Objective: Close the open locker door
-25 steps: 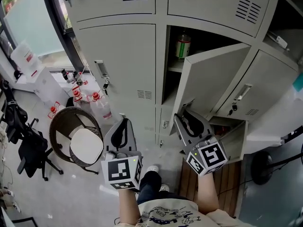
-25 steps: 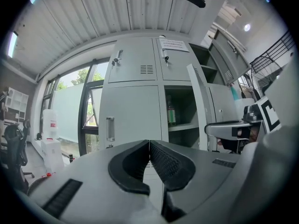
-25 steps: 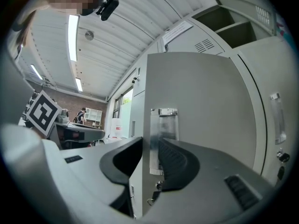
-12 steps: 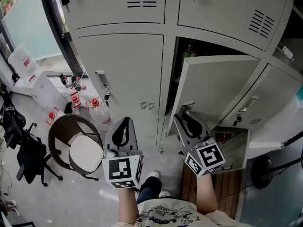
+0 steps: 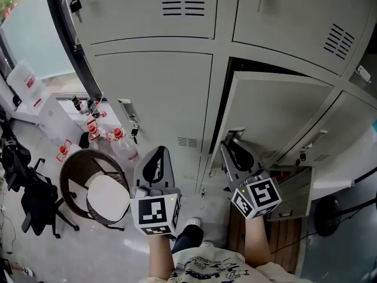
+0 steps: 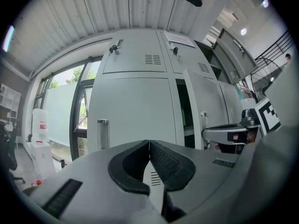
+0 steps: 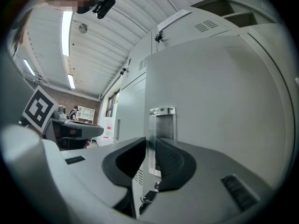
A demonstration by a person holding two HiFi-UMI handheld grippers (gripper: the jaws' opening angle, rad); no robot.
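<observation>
The grey open locker door (image 5: 277, 117) in the middle column stands almost against its frame, leaving only a dark slit (image 5: 219, 128) at its left edge. My right gripper (image 5: 228, 144) is right at the door's metal latch handle (image 5: 235, 133). In the right gripper view its jaws (image 7: 152, 143) are narrowly parted and have just been closing. The handle (image 7: 163, 120) shows through the gap, with nothing clamped. My left gripper (image 5: 157, 151) is shut and empty, in front of the closed locker on the left (image 5: 153, 93). From the left gripper (image 6: 149, 143) view, the door (image 6: 203, 97) lies to the right.
A round wicker bin (image 5: 76, 170) stands on the floor at left, with red-capped bottles (image 5: 115, 135) behind it and an office chair (image 5: 29, 199) further left. Keys hang from the left locker's handle (image 5: 128, 112). A lower locker (image 5: 294, 187) at right stands ajar.
The door has swung most of the way toward its frame, hiding the bottle and shelf inside. Both grippers have moved forward toward the lockers, the right one following the door.
</observation>
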